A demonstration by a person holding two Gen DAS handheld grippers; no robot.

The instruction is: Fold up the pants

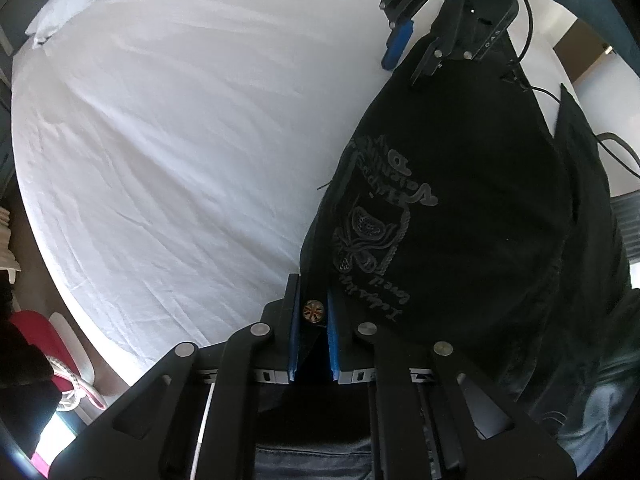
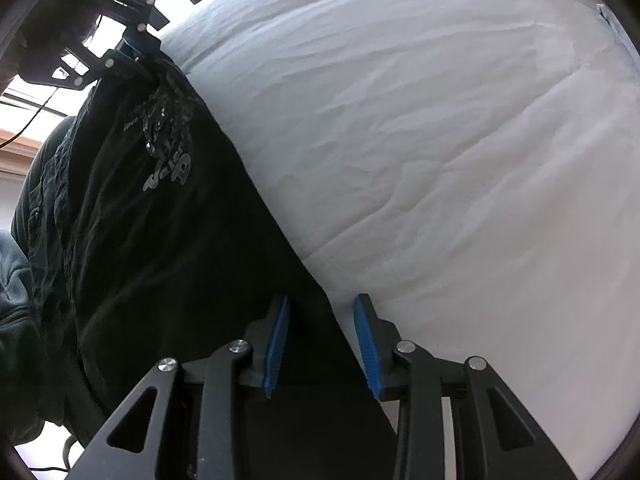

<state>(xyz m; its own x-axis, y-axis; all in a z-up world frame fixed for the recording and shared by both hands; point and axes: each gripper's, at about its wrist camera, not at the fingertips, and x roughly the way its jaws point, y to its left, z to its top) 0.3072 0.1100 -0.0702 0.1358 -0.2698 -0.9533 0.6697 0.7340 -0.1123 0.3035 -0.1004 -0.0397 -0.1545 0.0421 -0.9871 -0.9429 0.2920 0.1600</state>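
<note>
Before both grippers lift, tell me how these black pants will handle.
Probably floppy: the black pants drape and crease between the left gripper, shut at the waist button, and the right gripper. Likely to sag mid-span and slide on the white sheet.

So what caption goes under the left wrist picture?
Left gripper clamps the black pants at the waistband button over a white bed sheet.

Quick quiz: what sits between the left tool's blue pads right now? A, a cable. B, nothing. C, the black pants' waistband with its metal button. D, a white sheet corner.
C: the left tool is clamped on the black pants at the waistband, the metal button showing between the pads.
</note>
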